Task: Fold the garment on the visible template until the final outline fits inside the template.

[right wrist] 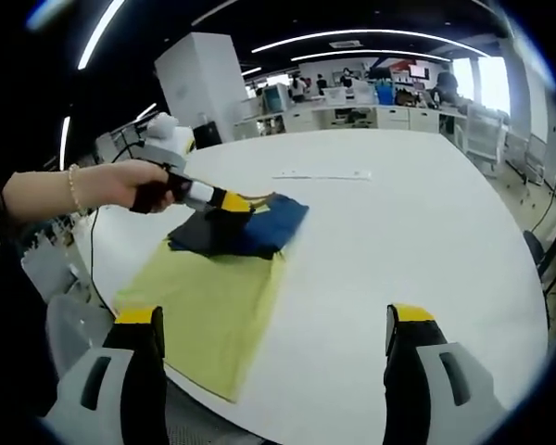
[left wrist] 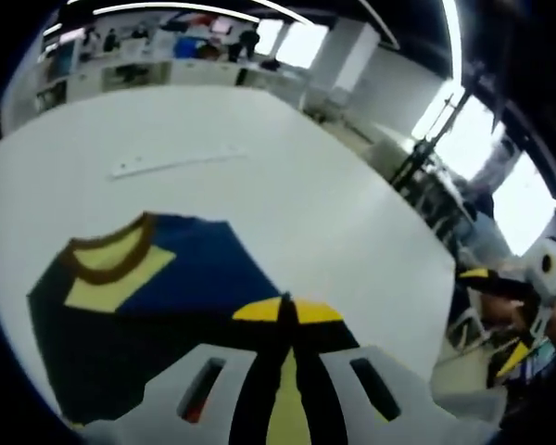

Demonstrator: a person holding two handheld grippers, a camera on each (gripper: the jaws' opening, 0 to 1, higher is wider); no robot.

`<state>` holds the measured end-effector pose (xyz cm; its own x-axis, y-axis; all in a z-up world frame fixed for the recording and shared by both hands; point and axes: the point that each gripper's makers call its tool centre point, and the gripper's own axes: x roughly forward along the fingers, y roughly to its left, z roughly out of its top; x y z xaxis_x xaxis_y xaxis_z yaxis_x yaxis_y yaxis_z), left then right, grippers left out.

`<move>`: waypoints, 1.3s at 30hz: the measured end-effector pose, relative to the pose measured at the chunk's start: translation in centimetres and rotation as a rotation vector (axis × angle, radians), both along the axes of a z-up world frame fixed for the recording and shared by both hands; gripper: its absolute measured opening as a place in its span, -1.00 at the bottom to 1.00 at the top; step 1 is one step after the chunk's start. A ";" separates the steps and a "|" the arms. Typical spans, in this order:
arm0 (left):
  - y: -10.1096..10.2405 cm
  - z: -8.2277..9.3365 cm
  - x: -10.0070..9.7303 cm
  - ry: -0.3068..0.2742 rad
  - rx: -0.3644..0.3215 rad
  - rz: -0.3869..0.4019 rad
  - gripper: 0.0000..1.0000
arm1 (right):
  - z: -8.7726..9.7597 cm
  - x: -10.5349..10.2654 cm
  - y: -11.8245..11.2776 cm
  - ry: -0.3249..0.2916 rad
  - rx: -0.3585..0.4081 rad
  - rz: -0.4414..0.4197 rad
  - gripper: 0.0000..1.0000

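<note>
A navy garment [left wrist: 167, 297] with a yellow neck panel and brown collar lies folded on the white table [left wrist: 287, 176]. In the right gripper view the garment [right wrist: 259, 232] rests on the far end of a yellow template [right wrist: 213, 301]. My left gripper [left wrist: 285, 311] has its jaws pressed together on the garment's near edge. A hand holds the left gripper [right wrist: 224, 200] over the fold. My right gripper [right wrist: 276, 315] stands wide open above the table's near edge, holding nothing. The right gripper [left wrist: 496, 315] is also off the table's right edge in the left gripper view.
A thin white strip [right wrist: 320, 174] lies on the table beyond the garment, and the strip [left wrist: 176, 162] is also ahead of the left gripper. Office desks and people line the far wall [right wrist: 352, 102]. A chair [right wrist: 486, 130] stands at the table's far right.
</note>
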<state>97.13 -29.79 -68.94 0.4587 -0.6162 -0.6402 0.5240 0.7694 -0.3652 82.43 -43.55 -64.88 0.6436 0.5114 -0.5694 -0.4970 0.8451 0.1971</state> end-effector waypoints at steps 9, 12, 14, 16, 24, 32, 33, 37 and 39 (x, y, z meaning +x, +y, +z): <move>-0.6 -2.2 0.5 0.004 0.027 0.014 -1.00 | -0.7 -0.5 -0.7 0.019 -0.002 -0.012 0.98; -1.1 -2.9 0.5 0.009 0.027 0.021 -1.00 | -0.9 -0.8 -1.1 0.027 -0.003 -0.022 0.98; -1.4 -3.5 0.6 0.014 0.028 0.029 -1.00 | -1.0 -0.9 -1.3 0.031 -0.005 -0.029 0.98; -1.7 -3.9 0.5 0.021 0.026 0.037 -1.00 | -1.1 -1.0 -1.6 0.035 -0.004 -0.037 0.98; -2.1 -5.1 0.5 0.040 0.032 0.044 -1.00 | -1.1 -1.1 -2.0 0.035 -0.007 -0.052 0.98; -2.3 -5.5 0.4 0.052 0.035 0.035 -1.00 | -1.4 -1.3 -1.9 0.042 -0.007 -0.053 0.98; -2.3 -5.6 0.4 0.058 0.024 0.044 -1.00 | -1.4 -1.3 -2.0 0.042 -0.009 -0.052 0.98; -2.4 -5.6 0.4 0.059 0.012 0.048 -1.00 | -1.4 -1.4 -2.0 0.044 -0.012 -0.050 0.98; -2.5 -5.5 0.5 0.056 -0.002 0.049 -0.99 | -1.4 -1.3 -2.1 0.044 -0.011 -0.052 0.98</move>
